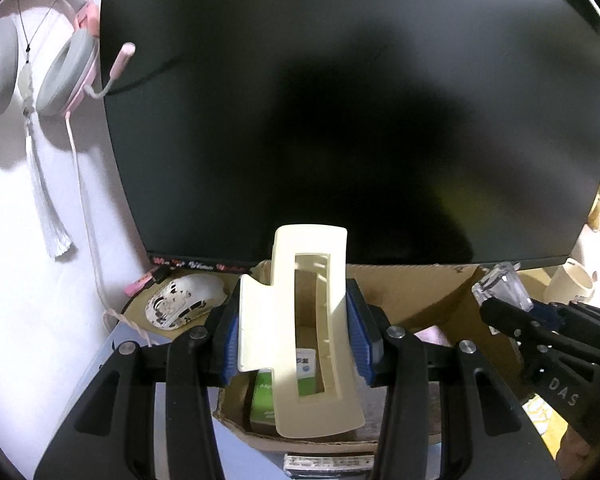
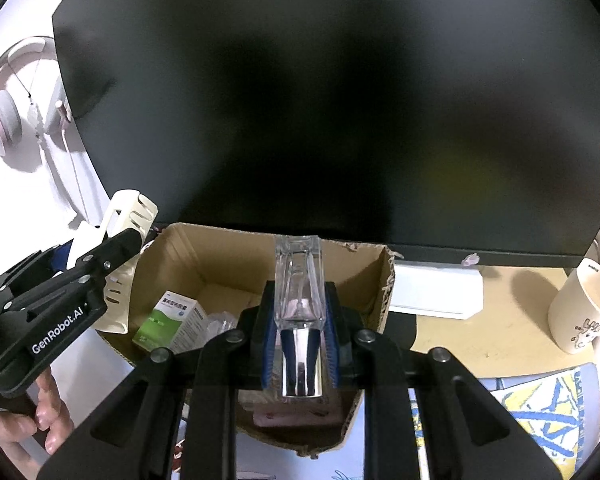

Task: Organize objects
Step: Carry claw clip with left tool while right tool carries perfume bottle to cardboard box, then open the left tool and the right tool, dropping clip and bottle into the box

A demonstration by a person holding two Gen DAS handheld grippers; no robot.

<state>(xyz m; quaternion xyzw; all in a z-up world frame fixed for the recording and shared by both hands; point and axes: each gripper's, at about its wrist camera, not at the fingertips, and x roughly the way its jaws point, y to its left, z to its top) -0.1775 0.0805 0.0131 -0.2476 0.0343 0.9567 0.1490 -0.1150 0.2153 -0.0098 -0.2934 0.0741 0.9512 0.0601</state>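
Nearest your left lens: left gripper [image 1: 296, 332], its fingers [image 1: 228, 344] clamped on the sides of a cream hair claw clip [image 1: 300, 332], held above the cardboard box [image 2: 180, 264]. Your right gripper [image 2: 300, 344] has its fingers [image 2: 332, 344] closed tight on a clear perfume bottle [image 2: 299, 280], its mirrored cap toward you, over the same box.

Already in the box, at 9 o'clock of the bottle: a green-and-white carton [image 2: 168, 324]. Both held items look ready to go in.

Left on the desk [image 2: 480, 344]: mug [image 2: 580, 312] at 3 o'clock, mouse [image 1: 184, 300] at 10 o'clock of the clip.
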